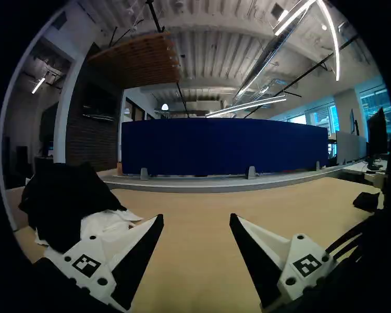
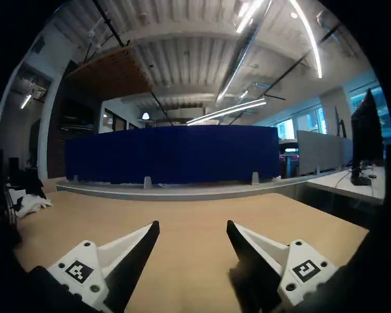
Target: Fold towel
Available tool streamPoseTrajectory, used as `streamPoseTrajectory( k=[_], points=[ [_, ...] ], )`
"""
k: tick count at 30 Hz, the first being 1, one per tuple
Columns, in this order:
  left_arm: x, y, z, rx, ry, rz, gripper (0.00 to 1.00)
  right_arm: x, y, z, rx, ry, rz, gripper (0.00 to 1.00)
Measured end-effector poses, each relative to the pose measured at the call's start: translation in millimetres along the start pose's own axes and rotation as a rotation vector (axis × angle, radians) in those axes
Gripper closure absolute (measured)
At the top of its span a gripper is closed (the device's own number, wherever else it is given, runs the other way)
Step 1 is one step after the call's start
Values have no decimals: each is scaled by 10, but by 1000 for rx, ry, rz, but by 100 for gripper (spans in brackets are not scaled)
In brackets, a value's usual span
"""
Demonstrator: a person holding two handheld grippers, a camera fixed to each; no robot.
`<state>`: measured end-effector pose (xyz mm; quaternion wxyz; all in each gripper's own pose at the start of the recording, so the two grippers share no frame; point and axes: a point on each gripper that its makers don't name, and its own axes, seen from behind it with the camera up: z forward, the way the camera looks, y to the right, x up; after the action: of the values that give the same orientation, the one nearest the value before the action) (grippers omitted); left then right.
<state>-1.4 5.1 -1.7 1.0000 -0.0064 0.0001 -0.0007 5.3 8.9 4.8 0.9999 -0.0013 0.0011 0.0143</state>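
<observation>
Left gripper view is taken low over a pale wooden worktop (image 1: pixel 195 198), along the two fingers of the left gripper (image 1: pixel 196 216). This gripper is held released, its fingers spread wide with nothing grasped between them, and bare wood is seen in the gap. At the left end of the worktop a white towel (image 1: pixel 109 221) is seen, crumpled and unfolded, its near edge hidden behind the left finger. A black cloth (image 1: pixel 65 201) is heaped beside it and seems to lie partly on top of it, though the overlap is hard to judge so close to the rim of the picture. A small dark item (image 1: pixel 366 201) is laid at the far right of the worktop, well apart from the towel. Across the back a long blue partition (image 1: pixel 221 146) is stood on a grey ledge, and a dark monitor (image 1: pixel 378 133) is seen upright at the right. Long strip lights (image 1: pixel 247 106) are hung under a ribbed ceiling.

Right gripper view is taken from a similar low height over the wood. The right gripper (image 2: pixel 193 223) is likewise spread open and empty, with only worktop seen between its fingers. The towel is seen far off at the left edge, well apart from both of its fingers, with dark cloth bunched just behind it. The blue partition is seen across the back, and the monitor is stood on a neighbouring desk (image 2: pixel 346 187) at the right.
</observation>
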Motion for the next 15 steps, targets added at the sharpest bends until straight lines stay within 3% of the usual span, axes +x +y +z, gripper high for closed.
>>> streamPoseTrajectory(
  k=[15],
  points=[
    [0,-5,4,0,0,0,6,-26,-22,15,-9,-2,-30,0]
  ],
)
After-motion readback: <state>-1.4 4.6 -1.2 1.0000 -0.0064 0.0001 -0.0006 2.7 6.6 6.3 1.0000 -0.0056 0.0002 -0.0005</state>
